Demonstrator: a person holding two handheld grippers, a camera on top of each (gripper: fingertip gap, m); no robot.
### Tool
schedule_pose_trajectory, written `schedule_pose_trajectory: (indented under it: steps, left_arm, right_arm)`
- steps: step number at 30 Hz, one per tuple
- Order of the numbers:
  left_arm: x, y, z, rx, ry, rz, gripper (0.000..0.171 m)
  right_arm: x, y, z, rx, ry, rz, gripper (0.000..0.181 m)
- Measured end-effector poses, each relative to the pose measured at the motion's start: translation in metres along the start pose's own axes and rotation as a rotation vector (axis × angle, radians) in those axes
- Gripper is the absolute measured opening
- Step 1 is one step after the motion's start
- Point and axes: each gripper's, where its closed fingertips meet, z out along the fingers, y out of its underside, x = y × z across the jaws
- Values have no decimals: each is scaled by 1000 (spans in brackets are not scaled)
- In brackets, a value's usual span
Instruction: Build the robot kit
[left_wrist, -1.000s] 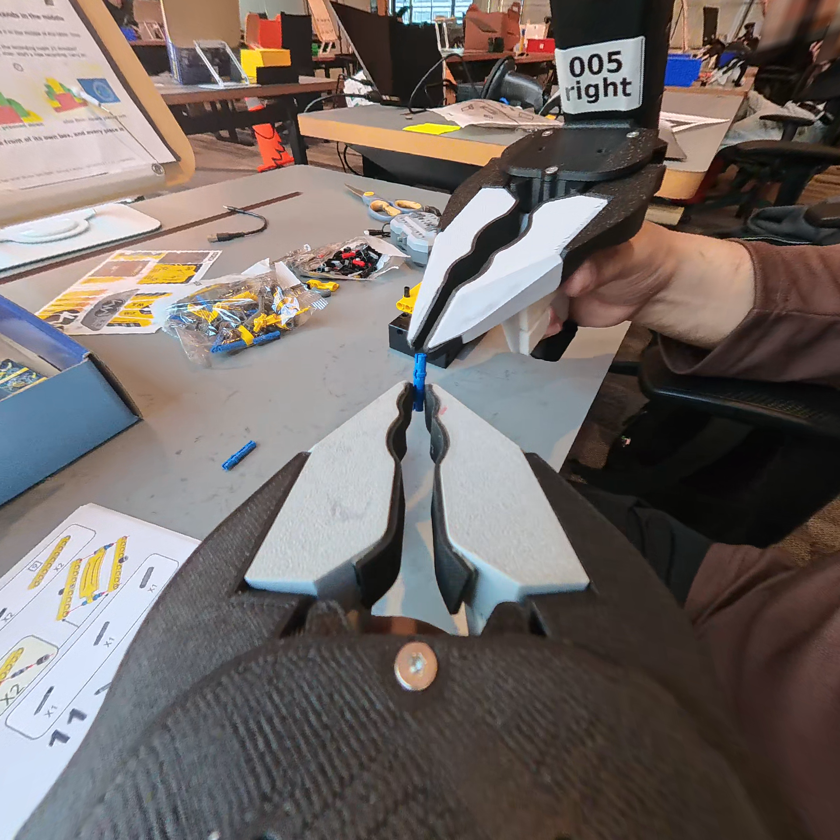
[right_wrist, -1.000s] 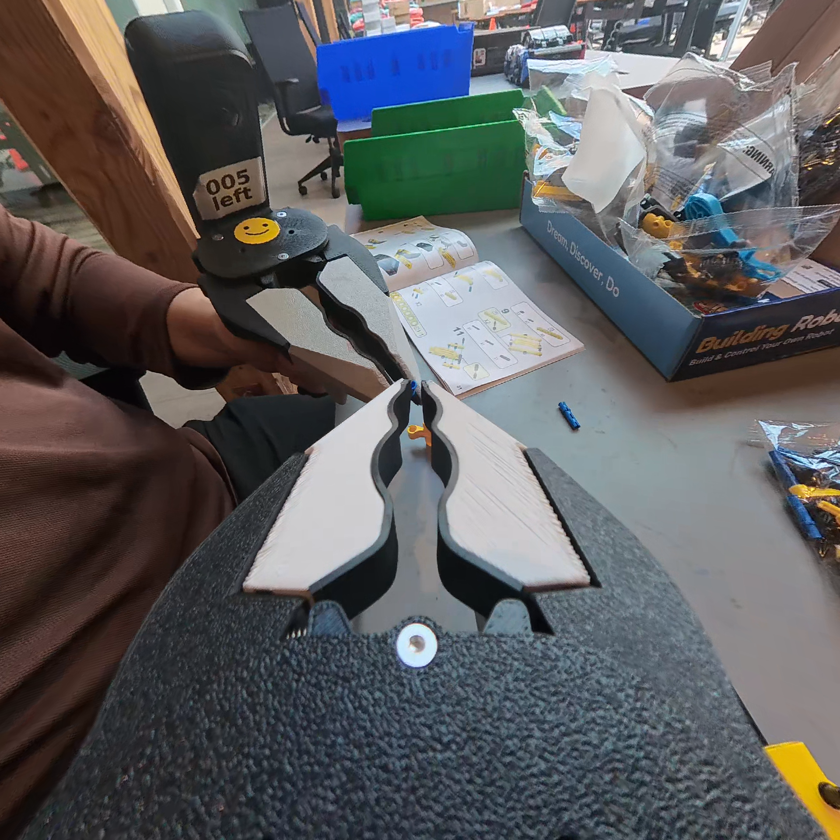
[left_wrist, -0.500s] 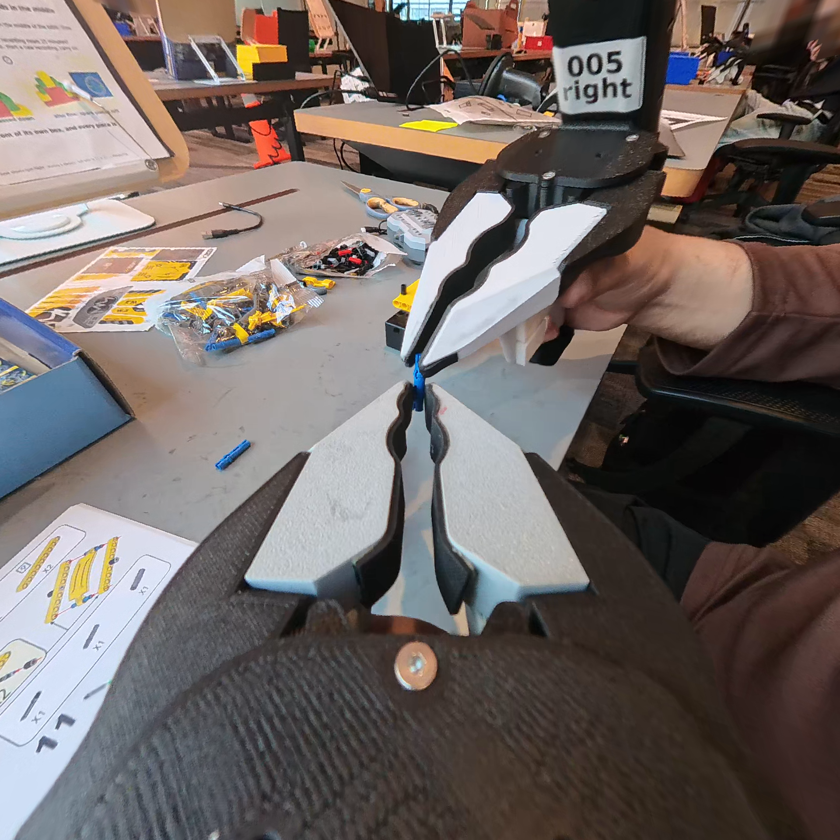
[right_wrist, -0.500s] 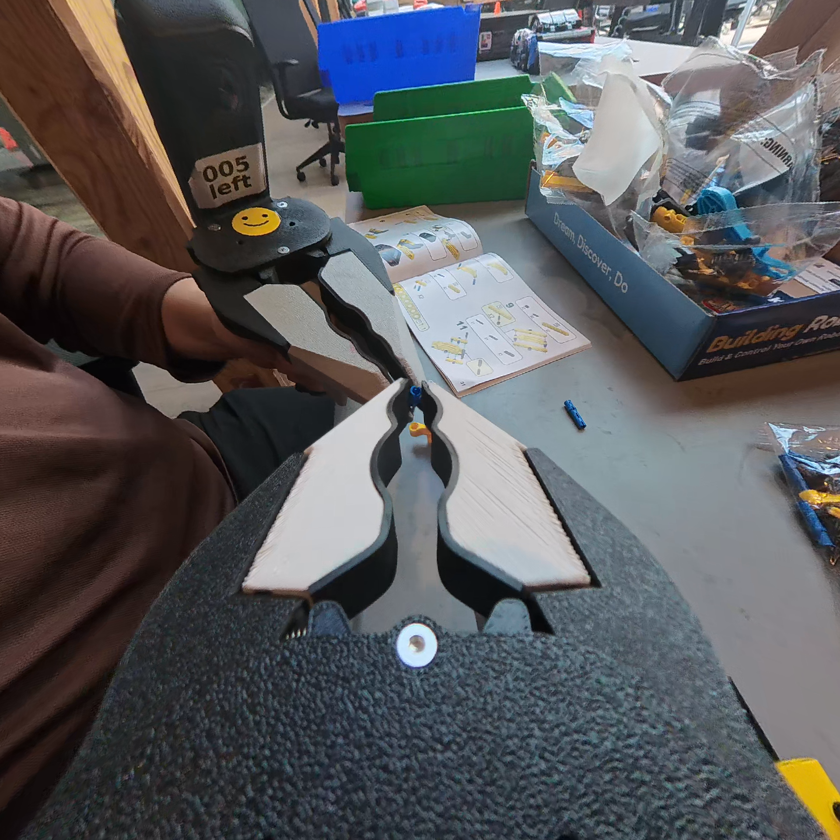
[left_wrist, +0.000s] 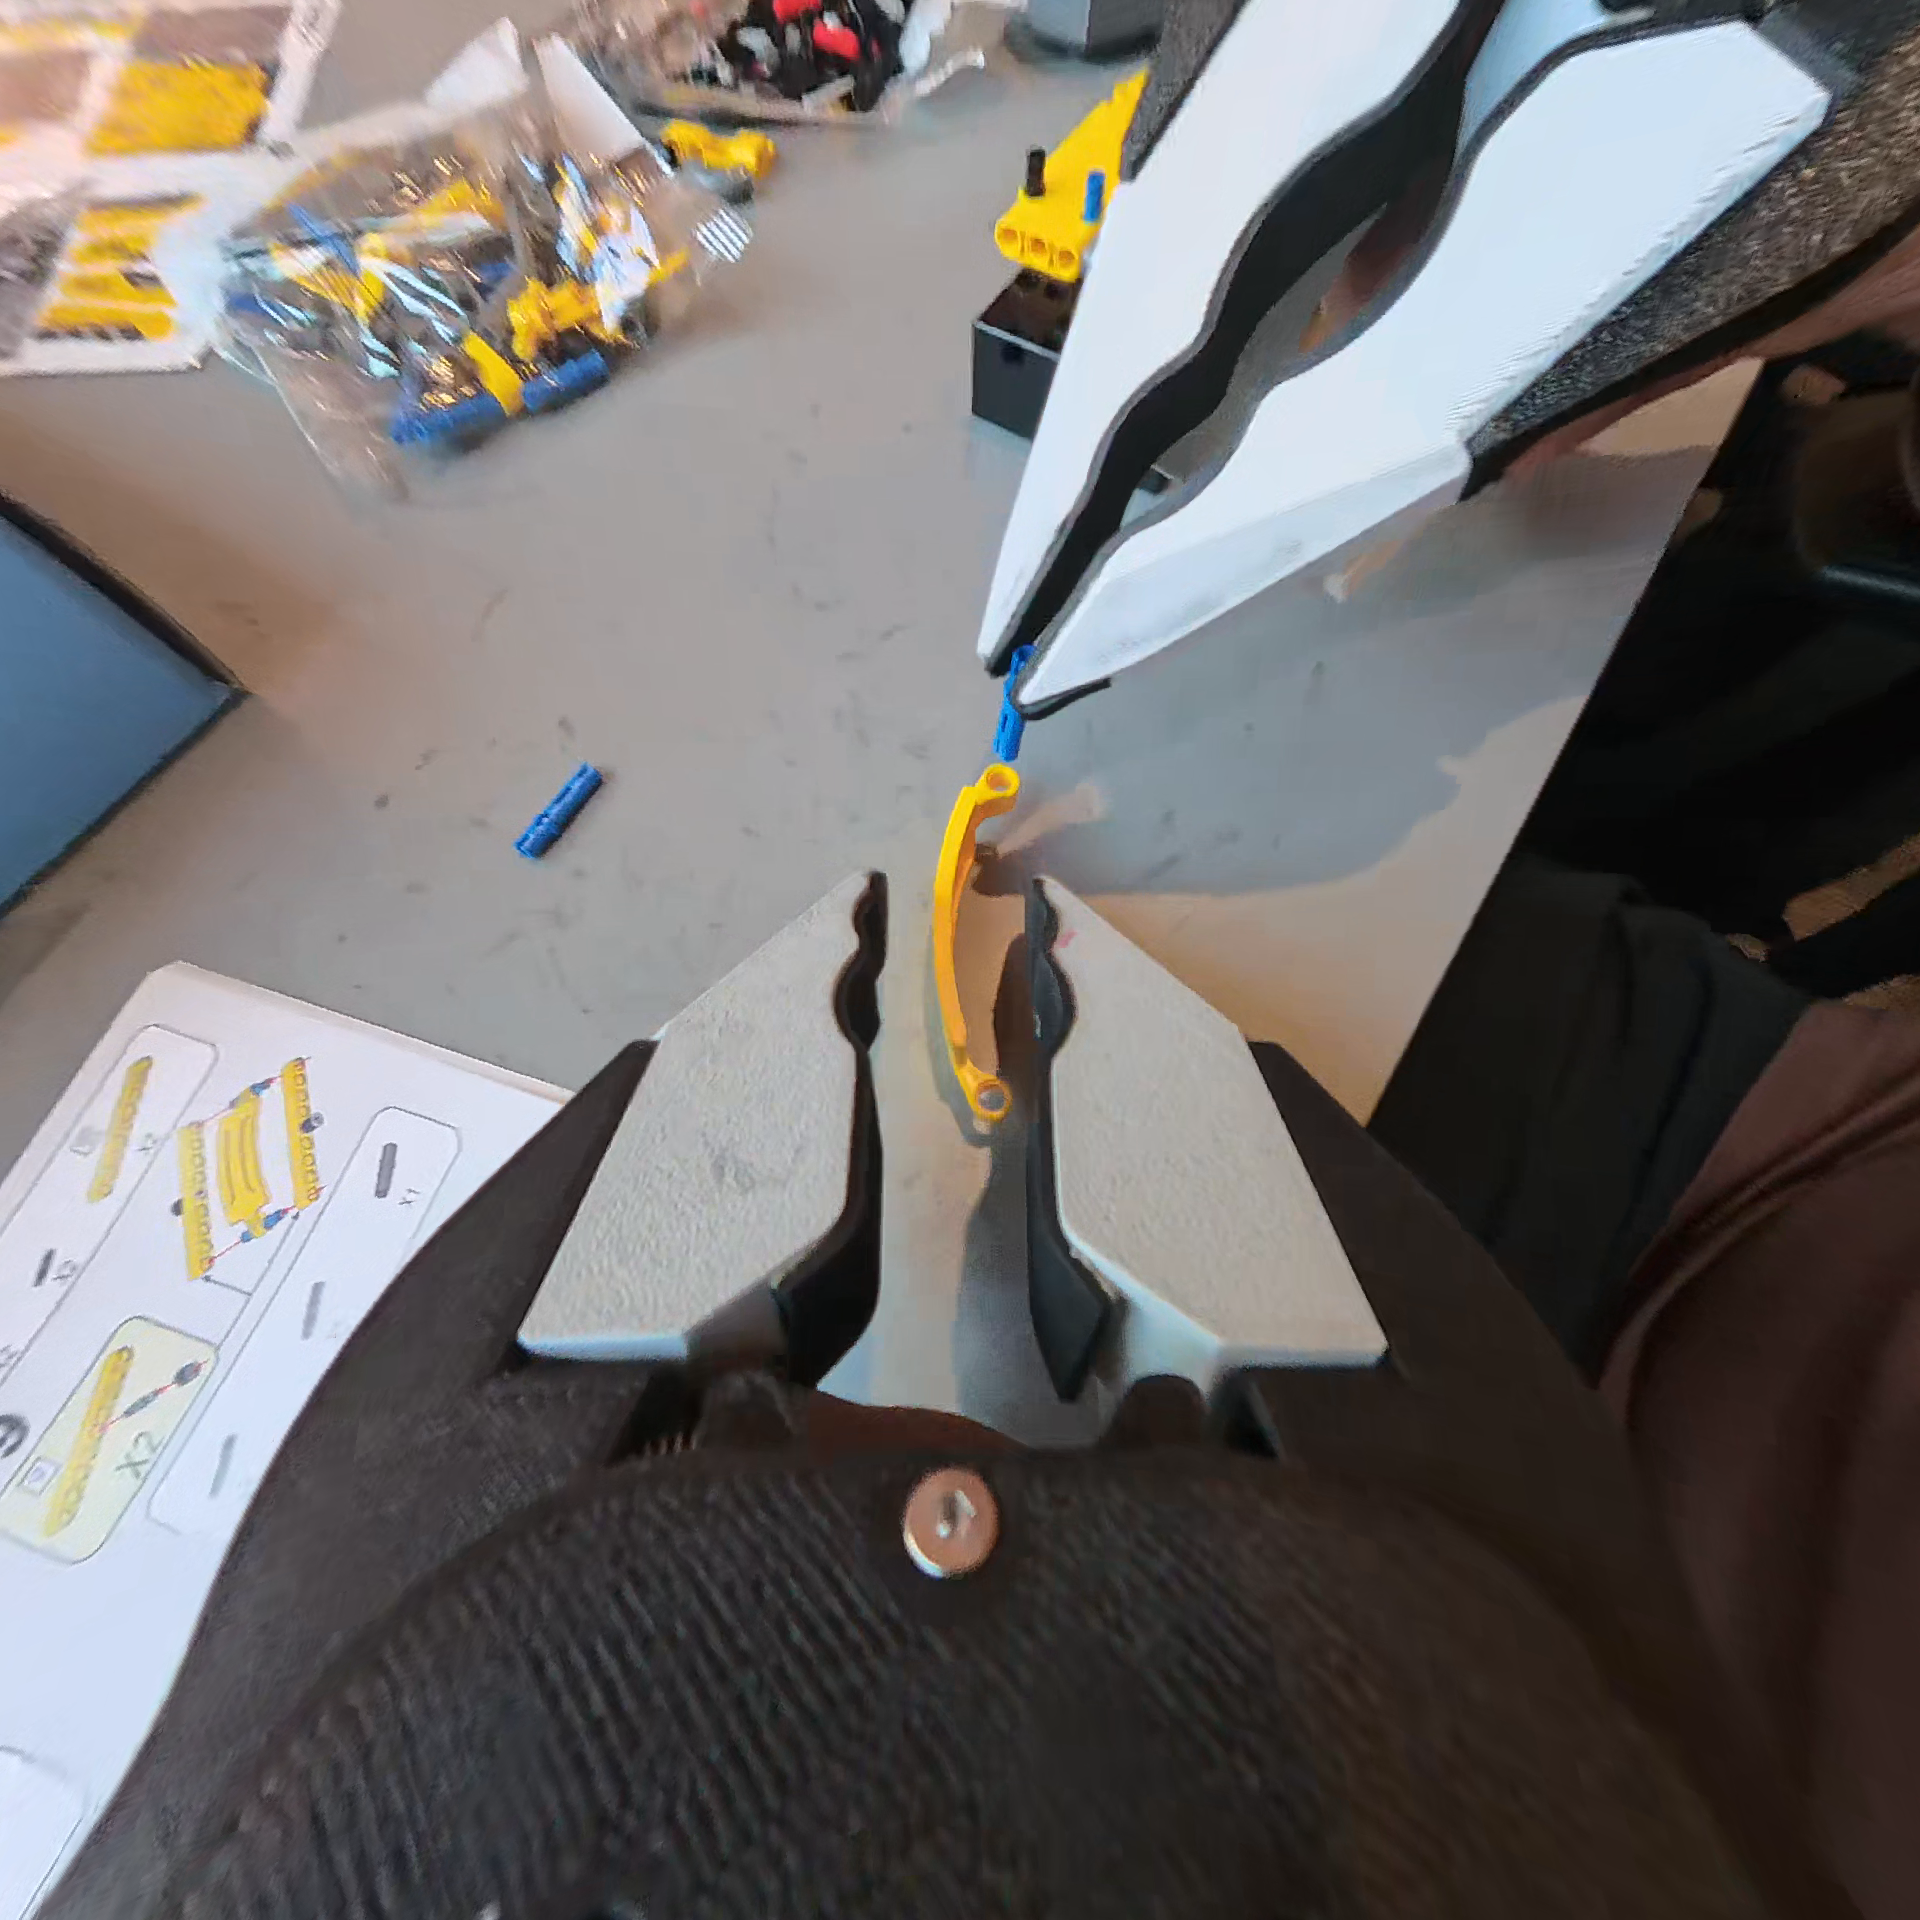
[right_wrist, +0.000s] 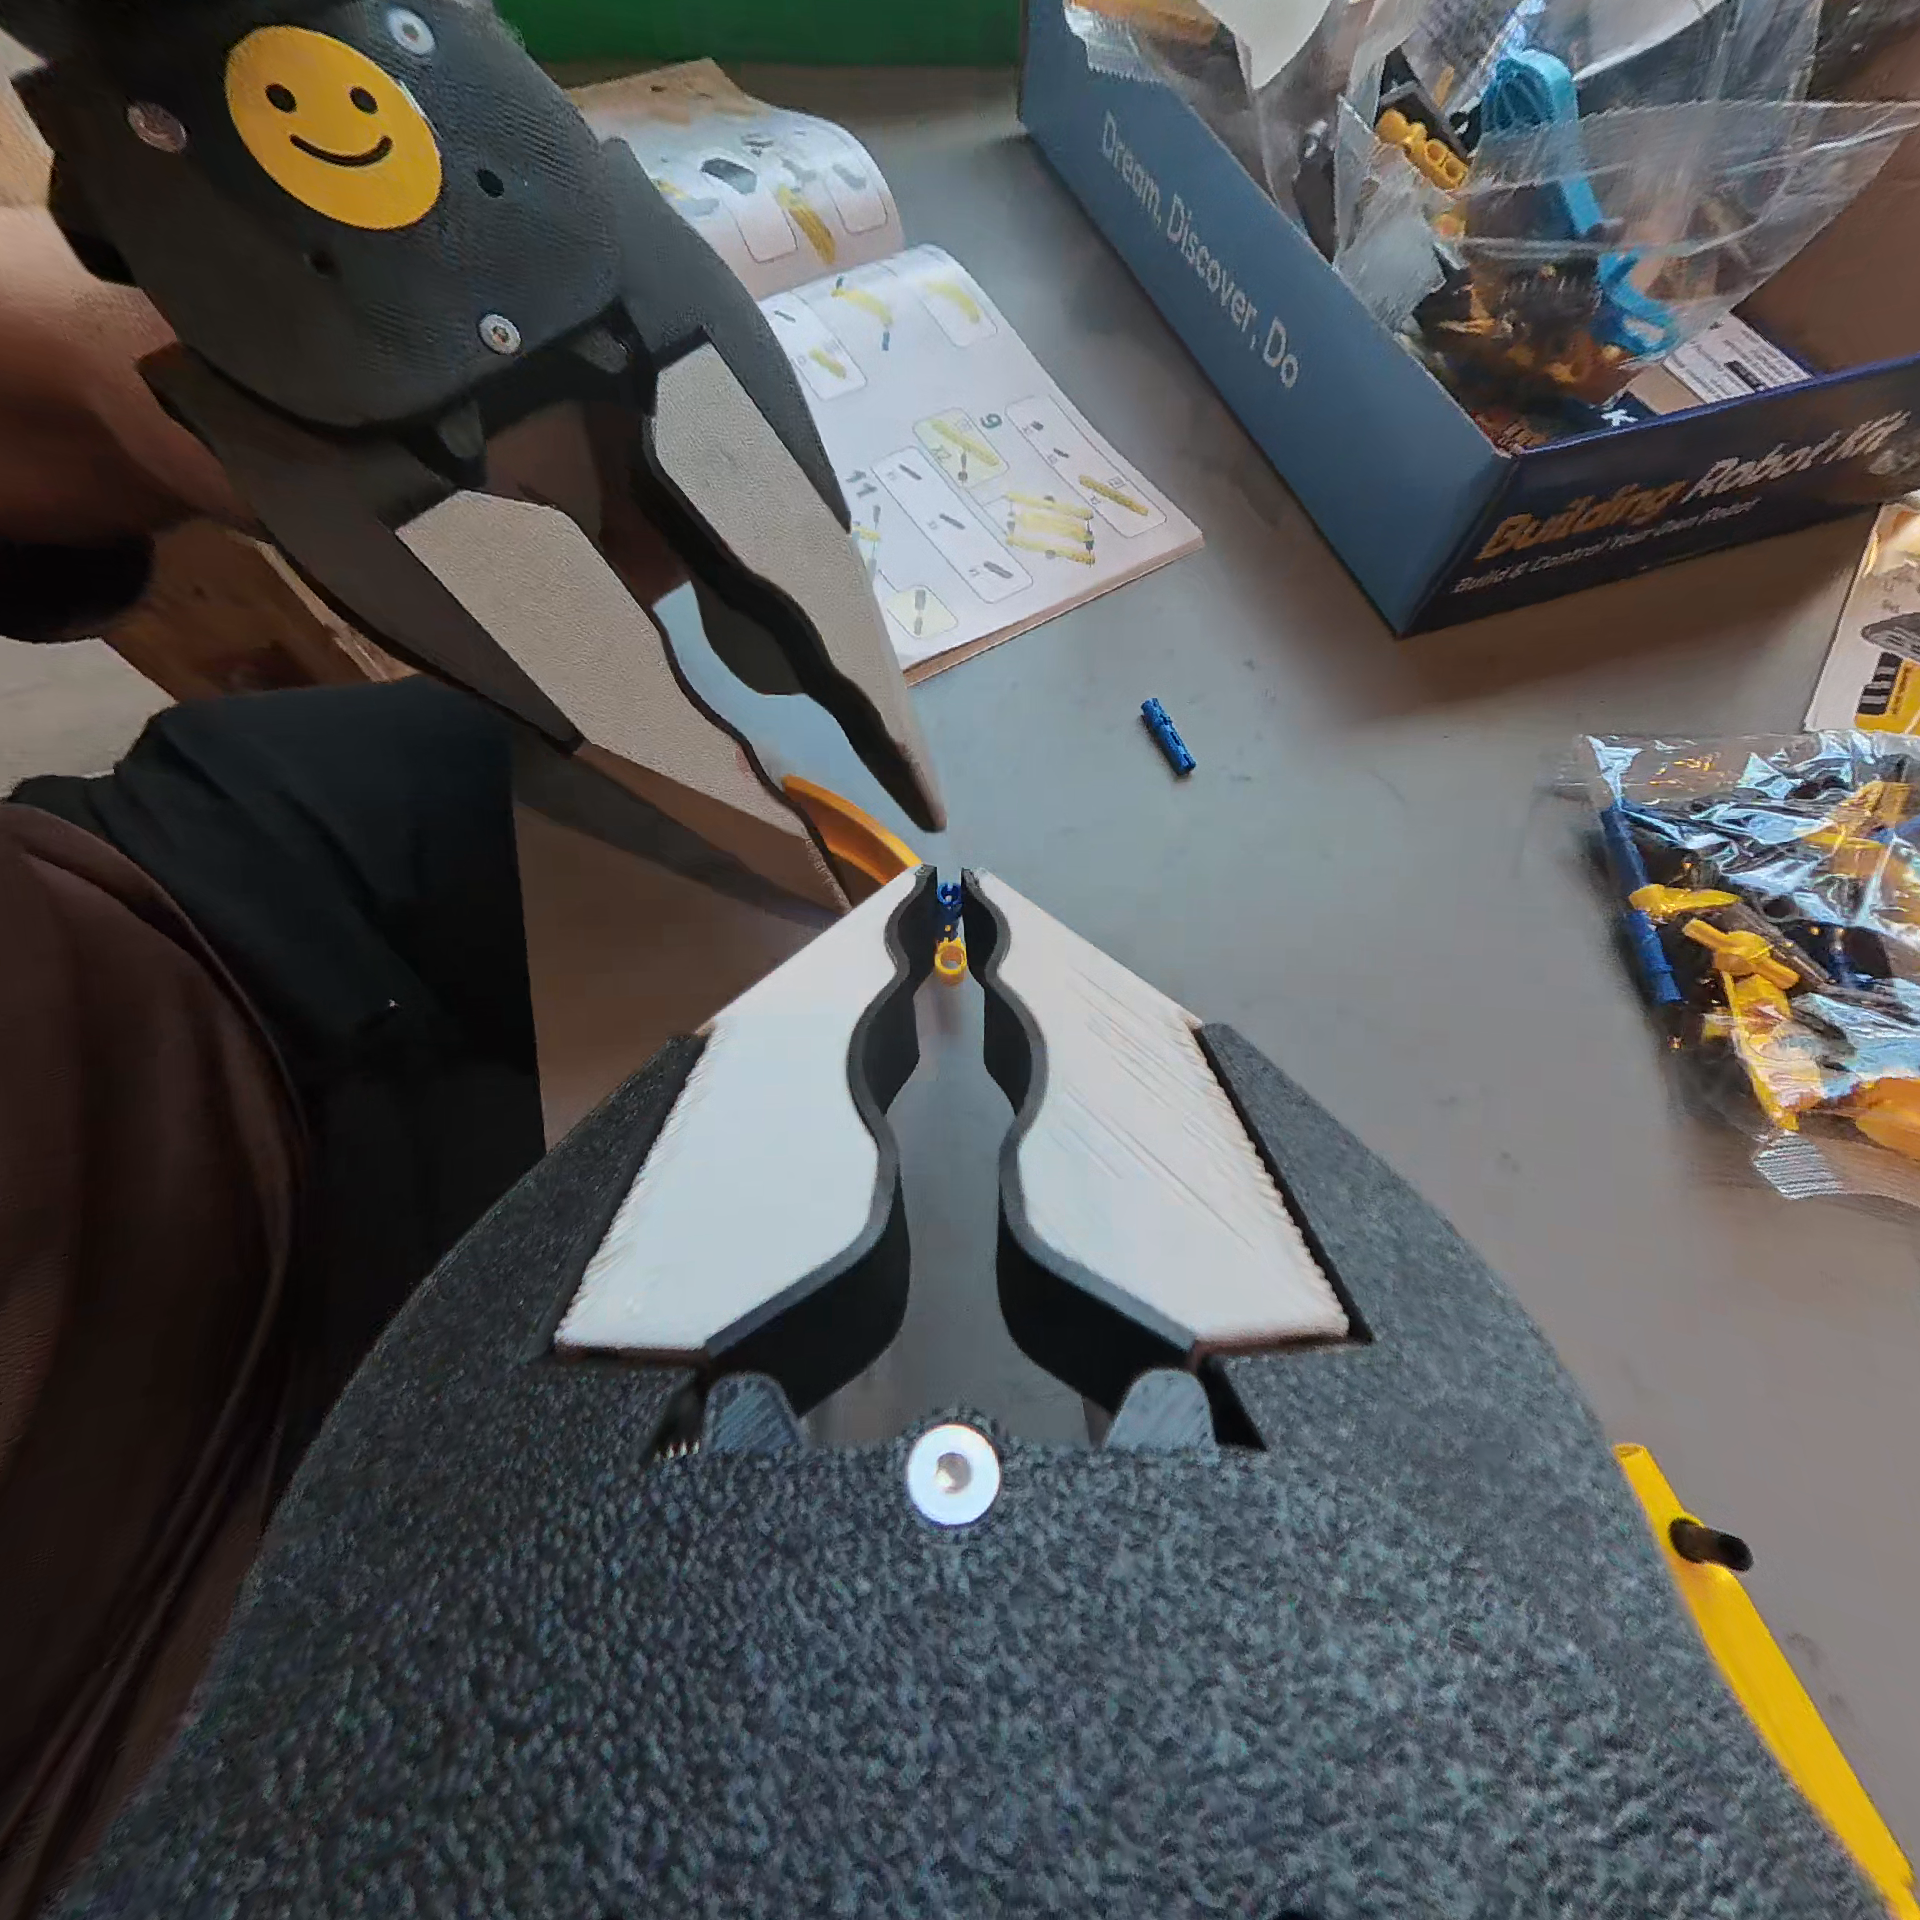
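Note:
My left gripper (left_wrist: 956, 885) is open, its jaws a finger-width apart. A thin curved yellow piece (left_wrist: 948, 935) lies lengthwise in the gap, touching neither finger; I cannot tell whether it rests on the grey table (left_wrist: 727, 623). My right gripper (right_wrist: 945, 878) is shut on a small blue pin (right_wrist: 948, 896), which points down at the piece's far end hole (left_wrist: 1000, 779). In the left wrist view the right gripper (left_wrist: 1013, 665) comes in from the upper right with the pin (left_wrist: 1008, 717). The left gripper (right_wrist: 883, 857) shows in the right wrist view with the yellow piece (right_wrist: 852, 831) behind its tips.
A loose blue pin (left_wrist: 559, 810) lies on the table left of the grippers. An open instruction booklet (left_wrist: 208, 1195), a blue cardboard box (right_wrist: 1351, 416) holding bags, a clear bag of parts (left_wrist: 447, 301) and a yellow-and-black assembly (left_wrist: 1049, 229) surround them. The table edge (left_wrist: 1558, 779) runs close on the right.
My left gripper has opened and let go of the yellow piece. Both grippers have dropped closer to the table. The right gripper still grips the blue pin.

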Motion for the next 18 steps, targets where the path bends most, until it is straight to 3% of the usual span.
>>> schedule_pose_trajectory:
  steps: [4, 18]
  left_arm:
    - [-1, 5, 8, -55, 5, 20, 0]
    - [-1, 5, 8, -55, 27, 17, 0]
  right_arm:
    - [1, 5, 2, -15, 11, 7, 4]
    - [0, 11, 5, -33, 33, -26, 4]
